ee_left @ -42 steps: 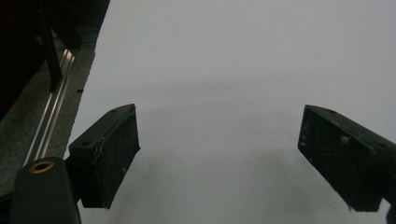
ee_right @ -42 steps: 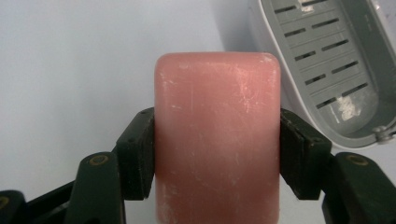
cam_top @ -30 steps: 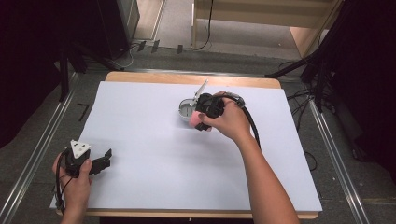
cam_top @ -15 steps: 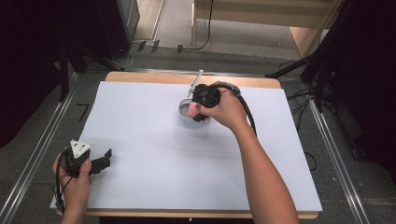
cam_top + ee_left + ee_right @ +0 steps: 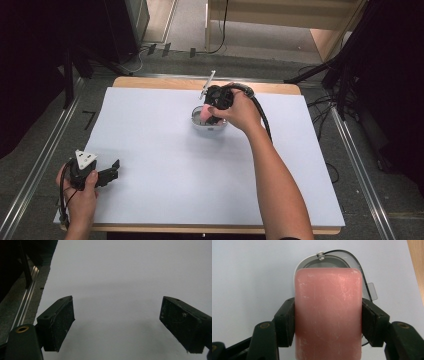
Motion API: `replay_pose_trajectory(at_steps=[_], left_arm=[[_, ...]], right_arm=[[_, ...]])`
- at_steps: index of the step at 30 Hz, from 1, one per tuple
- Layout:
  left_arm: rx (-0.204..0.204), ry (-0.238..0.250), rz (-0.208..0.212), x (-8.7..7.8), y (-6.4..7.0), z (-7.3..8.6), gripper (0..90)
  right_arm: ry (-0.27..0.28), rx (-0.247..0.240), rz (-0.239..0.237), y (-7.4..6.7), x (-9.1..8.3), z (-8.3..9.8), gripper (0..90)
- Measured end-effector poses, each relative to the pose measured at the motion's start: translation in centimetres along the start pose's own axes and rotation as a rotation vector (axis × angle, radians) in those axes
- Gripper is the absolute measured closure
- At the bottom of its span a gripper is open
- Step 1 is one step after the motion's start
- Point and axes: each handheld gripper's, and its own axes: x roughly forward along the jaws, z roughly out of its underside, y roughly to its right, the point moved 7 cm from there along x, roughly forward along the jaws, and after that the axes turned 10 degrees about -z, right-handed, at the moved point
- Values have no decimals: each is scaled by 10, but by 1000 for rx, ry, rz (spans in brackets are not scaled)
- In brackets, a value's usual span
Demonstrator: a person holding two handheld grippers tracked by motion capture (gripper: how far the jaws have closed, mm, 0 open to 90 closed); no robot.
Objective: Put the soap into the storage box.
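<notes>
Right, jaws of our right gripper (image 5: 328, 322) are clamped on both long sides of the pink soap bar (image 5: 328, 315), pads flat against it, nothing slipping that we can see. Bar sits upright between the pads and hangs directly over the soap dish (image 5: 362, 277), whose pale rim and grey inner tray peek out behind and to one side of the bar.

What has changed: against the frames from a second ago, our right gripper (image 5: 216, 106) has carried the bar from just beside the dish to right above it. In the high view the bar (image 5: 205, 116) now overlaps the dish (image 5: 210, 127). We cannot tell whether it is touching the tray yet or just hovering.

Our read: transport is basically done and the placing step is next. That likely calls for a short drop into the dish, then letting the pads off. The bar looks nearly as wide as the tray, so lining it up matters before release.

Farther out, well away from the dish toward the near left corner of the white table sheet (image 5: 150, 190), our left gripper (image 5: 107, 174) is parked with its jaws spread wide, nothing between them, bare sheet beneath in the left gripper view.
</notes>
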Motion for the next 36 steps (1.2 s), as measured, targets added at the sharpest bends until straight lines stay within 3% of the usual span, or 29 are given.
replay_pose_trajectory(at_steps=[9, 27, 31, 36], left_arm=[[-1, 0, 1, 0, 0, 0, 132], [-4, -1, 3, 0, 0, 0, 133], [-4, -1, 3, 0, 0, 0, 133], [-5, -1, 8, 0, 0, 0, 132]], right_arm=[[-10, -24, -4, 13, 10, -2, 385], [-17, -24, -17, 19, 22, 0, 385], [-5, -1, -22, 19, 21, -1, 384], [92, 36, -40, 17, 12, -7, 345]])
